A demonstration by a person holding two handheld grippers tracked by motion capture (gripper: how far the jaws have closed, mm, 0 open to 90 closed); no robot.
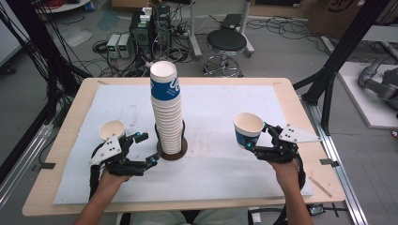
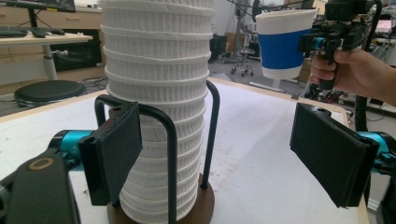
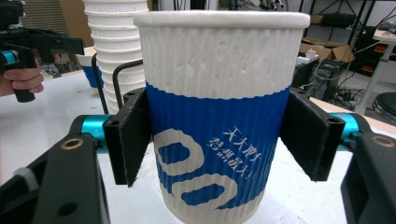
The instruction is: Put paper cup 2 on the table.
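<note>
While the right gripper (image 1: 250, 142) pinches a blue-banded paper cup (image 1: 247, 129) between its two black pads, the cup stands upright and lifted off the white mat (image 1: 225, 173), to the right of the tall cup stack (image 1: 167, 112). Seen from the right gripper view, the pads press on the cup's blue band from both sides; the cup's base is cut off by the bottom edge there, and part of the white printing curves out of sight around the wall.

Over on the left, the left gripper (image 1: 146, 149) hangs with its jaws spread wide and nothing between the pads, just beside the stack's foot. Its view shows one pad in front of the lower cups, the other well off to the side; whether the near pad touches the black wire holder (image 2: 164, 140) cannot be told. A second cup (image 1: 111, 130) stands on the mat behind this gripper, its lower half hidden by the grey plate and the gripper's body.

Only the rim of the stack's round brown base (image 1: 172, 153) shows, and the stack's top is cropped from both gripper views.
</note>
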